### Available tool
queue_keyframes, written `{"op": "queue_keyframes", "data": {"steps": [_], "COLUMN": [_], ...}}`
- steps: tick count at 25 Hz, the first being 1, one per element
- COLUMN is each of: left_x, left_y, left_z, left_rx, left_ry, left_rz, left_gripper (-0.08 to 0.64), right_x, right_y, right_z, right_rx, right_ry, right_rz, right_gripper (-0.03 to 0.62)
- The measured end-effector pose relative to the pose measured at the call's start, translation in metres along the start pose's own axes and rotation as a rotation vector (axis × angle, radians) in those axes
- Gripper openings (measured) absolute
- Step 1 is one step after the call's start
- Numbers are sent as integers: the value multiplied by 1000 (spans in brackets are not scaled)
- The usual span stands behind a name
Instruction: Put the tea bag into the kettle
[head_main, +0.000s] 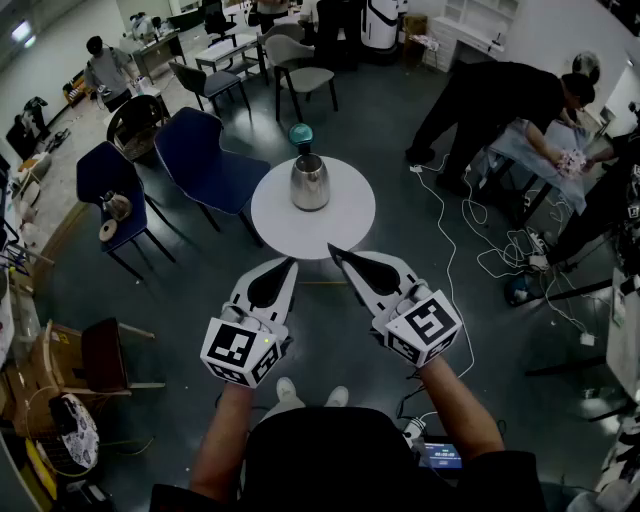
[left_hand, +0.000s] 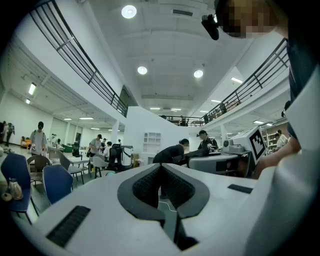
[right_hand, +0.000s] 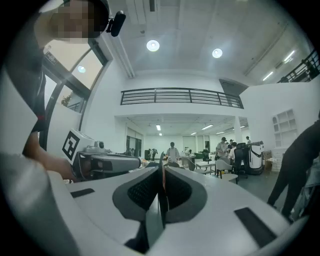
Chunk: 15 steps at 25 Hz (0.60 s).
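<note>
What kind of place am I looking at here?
Probably a big open lab or workshop hall: people at work tables, loose cables across the floor, and a railed mezzanine overhead. A kettle stands on a small round table among chairs.

Teal obj. (head_main: 301, 134) behind kettle (head_main: 310, 183): lower part hidden, too small to ID; kettle mouth too small to tell open vs. lidded; person's arms (head_main: 222, 445) cut by bottom edge.
</note>
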<state>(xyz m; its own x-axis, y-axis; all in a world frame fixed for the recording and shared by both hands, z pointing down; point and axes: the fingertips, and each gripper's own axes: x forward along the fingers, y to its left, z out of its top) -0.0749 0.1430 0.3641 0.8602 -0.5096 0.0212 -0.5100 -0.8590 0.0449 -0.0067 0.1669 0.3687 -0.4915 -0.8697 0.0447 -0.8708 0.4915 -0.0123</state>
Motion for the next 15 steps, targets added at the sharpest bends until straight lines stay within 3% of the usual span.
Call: {"op": "queue_keyframes", "data": {"steps": [7, 15], "left_x": [-7, -11], "left_y": [-20, -42], "left_z": [-4, -8], "left_rx": [-4, -15], "left_ry": [3, 1], "left_rz": [7, 13], "left_gripper": [15, 15], "right_x": [-15, -40], "right_y": [10, 9], "right_z": [-2, -7], "right_rx": [-46, -35], "right_ry": [0, -8], "right_rz": [-19, -11], "right_gripper": [34, 34]}}
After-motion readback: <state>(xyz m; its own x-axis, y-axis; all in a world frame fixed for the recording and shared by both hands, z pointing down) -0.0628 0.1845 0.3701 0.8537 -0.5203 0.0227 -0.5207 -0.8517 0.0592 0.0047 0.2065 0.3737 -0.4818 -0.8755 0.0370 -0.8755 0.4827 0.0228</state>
